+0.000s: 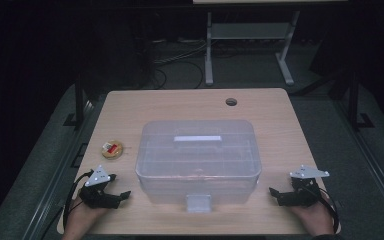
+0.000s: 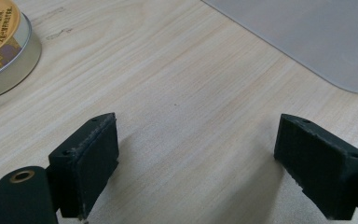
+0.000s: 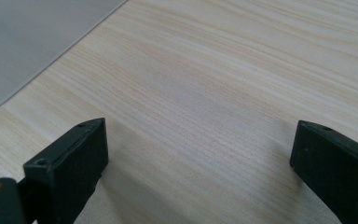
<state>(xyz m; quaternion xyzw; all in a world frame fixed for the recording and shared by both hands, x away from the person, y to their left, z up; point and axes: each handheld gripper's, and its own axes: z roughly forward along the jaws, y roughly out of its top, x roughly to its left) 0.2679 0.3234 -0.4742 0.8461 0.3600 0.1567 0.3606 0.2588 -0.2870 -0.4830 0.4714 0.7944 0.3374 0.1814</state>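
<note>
The left hand-held gripper (image 1: 122,195) and right hand-held gripper (image 1: 275,192) are held open and empty on either side of the clear lidded bin (image 1: 198,157), mid-desk (image 1: 280,130). No step is judged begun; next, its front latch (image 1: 198,202) must be reached.

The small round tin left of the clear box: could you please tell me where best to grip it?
Probably across the round tin at its low side wall, coming from above with the open left gripper, nearest it. The tin lies flat on the table, clear of the box.

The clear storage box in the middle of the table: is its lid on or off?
On. The clear storage box has its lid seated flat across the top in the high view, and the front latch hangs at its near edge.
</note>
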